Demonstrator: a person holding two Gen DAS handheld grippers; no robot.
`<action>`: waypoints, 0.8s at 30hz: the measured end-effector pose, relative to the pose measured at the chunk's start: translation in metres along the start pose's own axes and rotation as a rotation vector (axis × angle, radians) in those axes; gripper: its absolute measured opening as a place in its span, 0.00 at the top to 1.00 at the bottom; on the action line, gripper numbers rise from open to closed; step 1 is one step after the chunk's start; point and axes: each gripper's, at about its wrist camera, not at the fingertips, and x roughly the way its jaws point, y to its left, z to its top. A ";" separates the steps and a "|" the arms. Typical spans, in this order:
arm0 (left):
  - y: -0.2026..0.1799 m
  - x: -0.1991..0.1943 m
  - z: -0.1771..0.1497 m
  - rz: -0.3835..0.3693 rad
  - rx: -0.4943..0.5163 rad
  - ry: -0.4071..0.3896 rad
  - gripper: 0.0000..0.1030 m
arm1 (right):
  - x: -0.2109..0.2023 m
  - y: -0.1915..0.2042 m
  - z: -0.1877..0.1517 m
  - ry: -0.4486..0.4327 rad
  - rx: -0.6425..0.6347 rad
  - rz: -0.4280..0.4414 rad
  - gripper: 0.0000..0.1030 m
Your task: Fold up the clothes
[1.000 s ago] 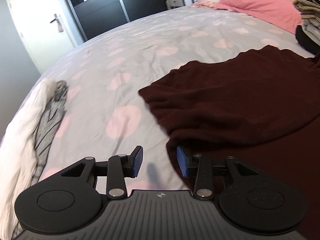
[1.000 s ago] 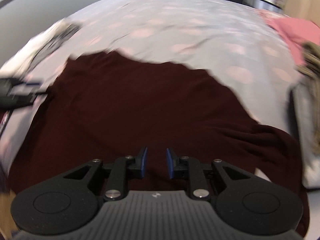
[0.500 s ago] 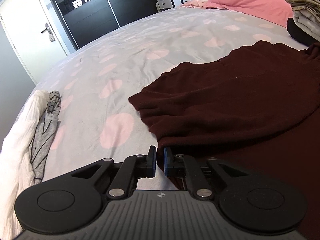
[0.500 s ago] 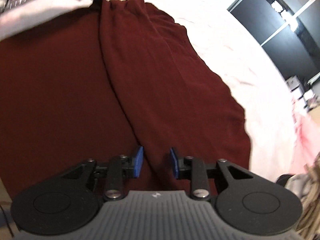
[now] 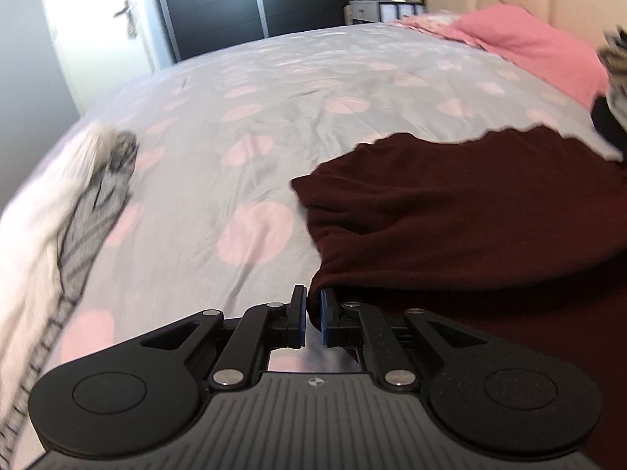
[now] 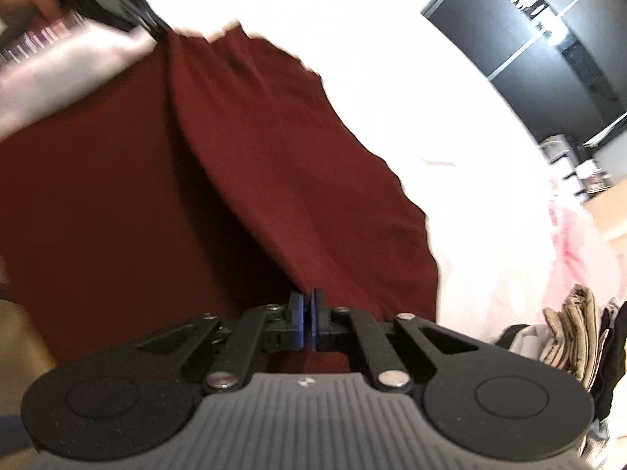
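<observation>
Dark maroon knit, the garment (image 5: 462, 211) lies spread on the near right part of the bed (image 5: 298, 90), its far hem loose on the grey, pink-spotted cover. We have the left gripper (image 5: 312, 313) nipped on its near left corner, the cloth pinched between the blue pads (image 5: 299, 311), and the right gripper (image 6: 307, 317) closed on a fold of the same garment along its near edge. The step in hand looks like lifting this edge to carry it over. To do it well, we raise both corners level and together, keep the stretch between them taut so the knit does not sag or bunch, and lay it squarely onto the far hem. Soft knit slips, so we hold the clamp firm until it lands. We steer wide of the white and grey clothes (image 5: 74, 211) at the left and the folded stack (image 6: 580, 337) at the right.
</observation>
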 end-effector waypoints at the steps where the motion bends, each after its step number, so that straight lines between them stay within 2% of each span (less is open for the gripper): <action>1: 0.003 0.000 0.000 -0.004 -0.017 0.002 0.95 | -0.014 0.002 0.002 -0.008 0.006 0.040 0.96; 5: 0.016 0.002 -0.001 -0.020 -0.084 0.012 0.96 | -0.052 0.026 0.009 -0.017 -0.002 0.242 0.96; 8: 0.025 0.002 -0.002 -0.041 -0.135 0.021 1.00 | -0.072 0.056 0.018 -0.029 -0.042 0.335 0.96; 12: 0.032 0.000 -0.003 -0.096 -0.207 0.038 1.00 | -0.091 0.103 0.031 -0.052 -0.099 0.447 0.96; 17: 0.041 -0.002 -0.005 -0.164 -0.297 0.060 1.00 | -0.079 0.150 0.046 -0.031 -0.136 0.523 0.96; 20: 0.047 -0.003 -0.006 -0.205 -0.351 0.073 1.00 | -0.065 0.163 0.053 -0.021 -0.128 0.520 0.96; 22: 0.051 -0.004 -0.006 -0.233 -0.387 0.082 0.94 | -0.056 0.168 0.055 -0.009 -0.108 0.532 0.96; 23: 0.052 -0.004 -0.007 -0.246 -0.404 0.086 0.85 | -0.053 0.170 0.057 -0.003 -0.101 0.535 0.96; 24: 0.054 -0.005 -0.007 -0.260 -0.422 0.090 0.81 | -0.051 0.173 0.058 0.003 -0.097 0.537 0.96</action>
